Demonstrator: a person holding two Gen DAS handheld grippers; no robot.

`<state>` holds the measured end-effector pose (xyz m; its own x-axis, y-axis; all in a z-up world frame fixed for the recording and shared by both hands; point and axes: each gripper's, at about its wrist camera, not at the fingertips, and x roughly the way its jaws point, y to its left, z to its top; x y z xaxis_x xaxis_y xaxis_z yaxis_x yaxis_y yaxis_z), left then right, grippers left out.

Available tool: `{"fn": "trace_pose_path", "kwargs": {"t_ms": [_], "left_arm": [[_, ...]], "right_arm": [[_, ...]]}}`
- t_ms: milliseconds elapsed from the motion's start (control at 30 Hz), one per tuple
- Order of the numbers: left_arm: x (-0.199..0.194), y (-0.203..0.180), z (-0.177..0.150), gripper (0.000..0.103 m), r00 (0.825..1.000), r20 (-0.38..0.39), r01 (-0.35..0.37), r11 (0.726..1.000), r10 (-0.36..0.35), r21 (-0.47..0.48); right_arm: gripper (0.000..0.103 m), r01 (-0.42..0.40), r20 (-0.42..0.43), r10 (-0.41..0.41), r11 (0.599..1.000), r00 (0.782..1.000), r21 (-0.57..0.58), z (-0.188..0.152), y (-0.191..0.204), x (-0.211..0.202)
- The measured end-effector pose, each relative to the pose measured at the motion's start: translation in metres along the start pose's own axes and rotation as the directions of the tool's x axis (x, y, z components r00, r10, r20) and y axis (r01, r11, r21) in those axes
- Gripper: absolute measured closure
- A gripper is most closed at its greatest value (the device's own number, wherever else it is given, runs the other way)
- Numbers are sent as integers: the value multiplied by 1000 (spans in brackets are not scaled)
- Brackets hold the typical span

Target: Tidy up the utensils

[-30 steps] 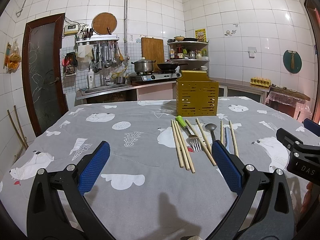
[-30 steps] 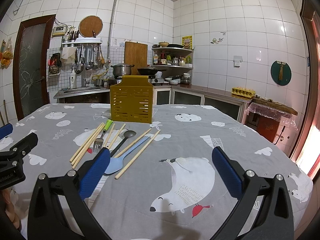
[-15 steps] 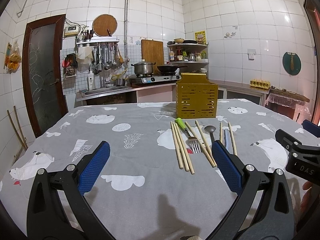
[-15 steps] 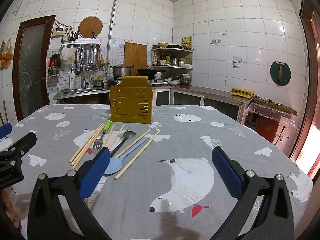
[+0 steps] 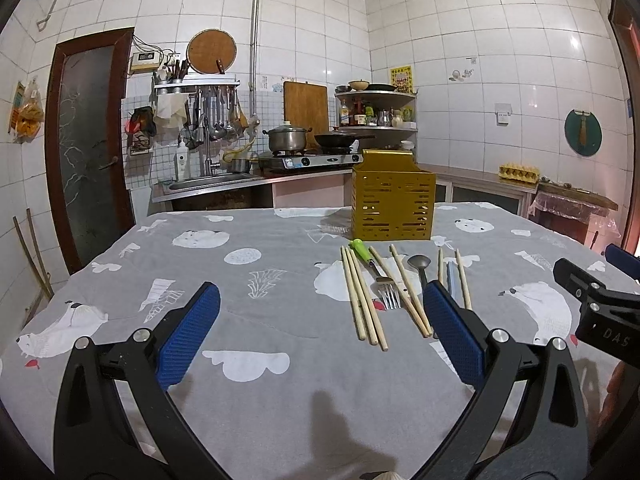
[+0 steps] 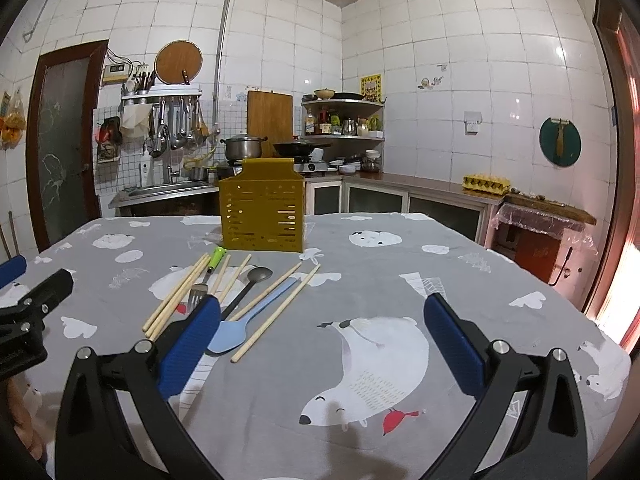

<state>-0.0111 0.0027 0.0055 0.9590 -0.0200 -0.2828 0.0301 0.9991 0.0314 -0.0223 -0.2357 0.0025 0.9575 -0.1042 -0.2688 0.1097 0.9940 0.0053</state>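
Left gripper (image 5: pixel 320 312) wide, right gripper (image 6: pixel 322 318) wide — both empty, chopsticks (image 6: pixel 276 312) beside yellow caddy (image 6: pixel 262 210)

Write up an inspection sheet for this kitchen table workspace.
Surface: table under a grey polar-bear cloth.
Job's things: yellow slotted utensil holder upright; chopsticks, green-handled fork, dark spoon and blue spoon lying loose in front of it.
Clutter: nothing seen.
Grippers: left hand-held gripper open, empty; right hand-held gripper open, empty.
Cables: nothing seen on the table.
Surroundings: tiled walls, stove with pot, sink, hanging ladles, egg tray.
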Motion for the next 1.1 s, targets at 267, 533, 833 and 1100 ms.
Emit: {"fn": "trace_pose_path", "kwargs": {"t_ms": [267, 533, 833, 1100], "left_arm": [[2, 4, 0, 5, 999, -11, -32, 999, 32, -26], [13, 10, 9, 5, 995, -92, -35, 998, 30, -54], [49, 12, 55, 5, 998, -66, -20, 999, 18, -30], [86, -4, 83, 5, 999, -44, 24, 998, -22, 52]], "right_arm": [[4, 47, 12, -47, 999, 999, -27, 0, 6, -2], [4, 47, 18, -46, 996, 999, -79, 4, 15, -4], [4, 18, 4, -18, 1000, 1000, -20, 39, 13, 26], [4, 48, -12, -48, 999, 999, -20, 69, 18, 70]]}}
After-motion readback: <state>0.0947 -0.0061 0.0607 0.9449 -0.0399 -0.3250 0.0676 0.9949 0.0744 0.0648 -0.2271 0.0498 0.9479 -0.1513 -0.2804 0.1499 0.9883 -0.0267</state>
